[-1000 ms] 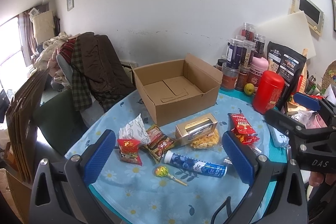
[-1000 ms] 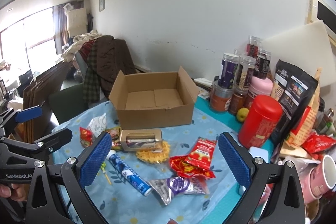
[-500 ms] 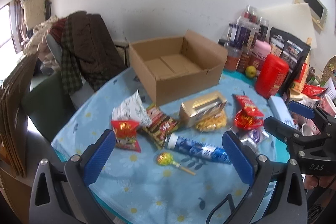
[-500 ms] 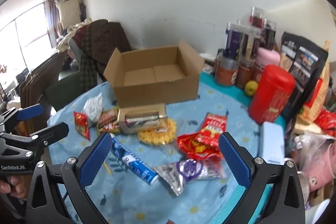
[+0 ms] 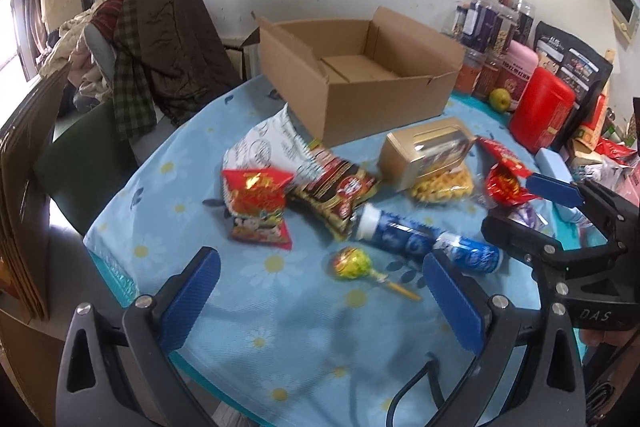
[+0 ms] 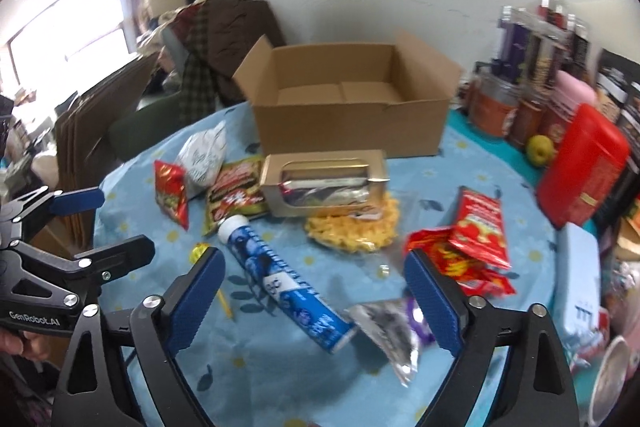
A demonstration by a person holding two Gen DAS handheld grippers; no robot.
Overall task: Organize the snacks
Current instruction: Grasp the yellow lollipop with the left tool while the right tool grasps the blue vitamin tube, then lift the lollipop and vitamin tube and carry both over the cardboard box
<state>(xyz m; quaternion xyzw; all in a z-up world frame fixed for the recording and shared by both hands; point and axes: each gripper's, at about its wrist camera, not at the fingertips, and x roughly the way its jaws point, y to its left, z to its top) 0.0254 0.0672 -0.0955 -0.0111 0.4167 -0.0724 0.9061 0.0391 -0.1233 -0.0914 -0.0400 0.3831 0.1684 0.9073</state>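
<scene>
Both grippers have dropped lower and closer to the table over the last second, so the snacks loom larger; the left gripper hangs with jaws spread wide and empty above the lollipop; the right gripper is likewise agape, holding nothing, straddling the blue tube and the silver packet; beyond them lies the gold window box, then the empty cardboard box; judging by this descent, a 1st pick seems imminent.
</scene>
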